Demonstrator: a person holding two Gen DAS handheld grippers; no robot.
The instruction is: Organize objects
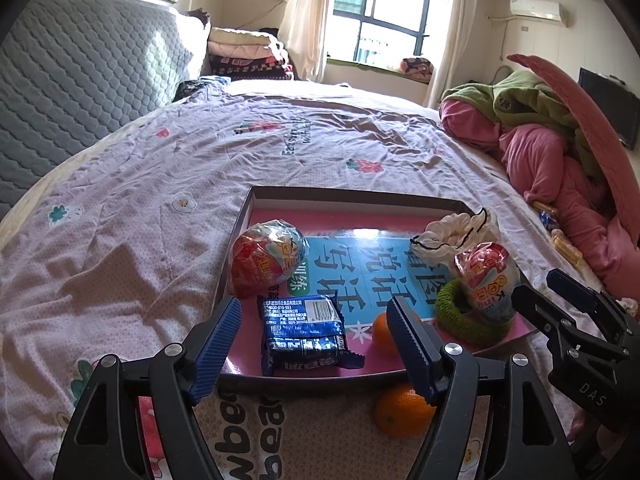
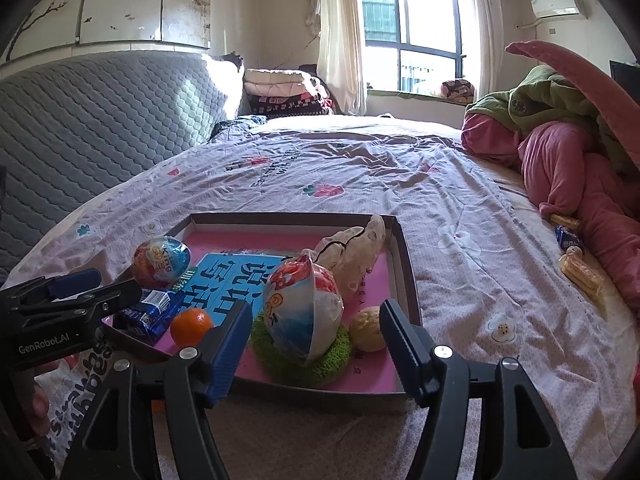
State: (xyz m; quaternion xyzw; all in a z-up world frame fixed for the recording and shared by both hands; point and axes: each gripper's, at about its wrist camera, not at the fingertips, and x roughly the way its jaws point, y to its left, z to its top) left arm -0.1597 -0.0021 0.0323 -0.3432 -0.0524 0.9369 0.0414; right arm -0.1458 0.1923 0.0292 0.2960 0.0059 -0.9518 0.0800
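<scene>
Hovering at the near edge of the tray point(image 1: 240, 216), both tools are spread wide, nothing between the pads. The left gripper point(image 1: 316, 344) frames the blue snack pack point(image 1: 302, 330), already lying inside. 1 orange point(image 1: 400, 412) sits on the bedspread point(image 1: 160, 184) just outside the rim. Likely next: reach for that stray, close gently so it won't roll. The right gripper point(image 2: 316, 344) faces the wrapped egg point(image 2: 302, 312) on its green ring point(image 2: 288, 360).

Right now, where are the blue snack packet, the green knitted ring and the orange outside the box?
blue snack packet point(image 1: 302, 320): left wrist view, wrapper middle.
green knitted ring point(image 2: 300, 364): right wrist view, front rim.
orange outside the box point(image 1: 402, 410): left wrist view, peel.
</scene>
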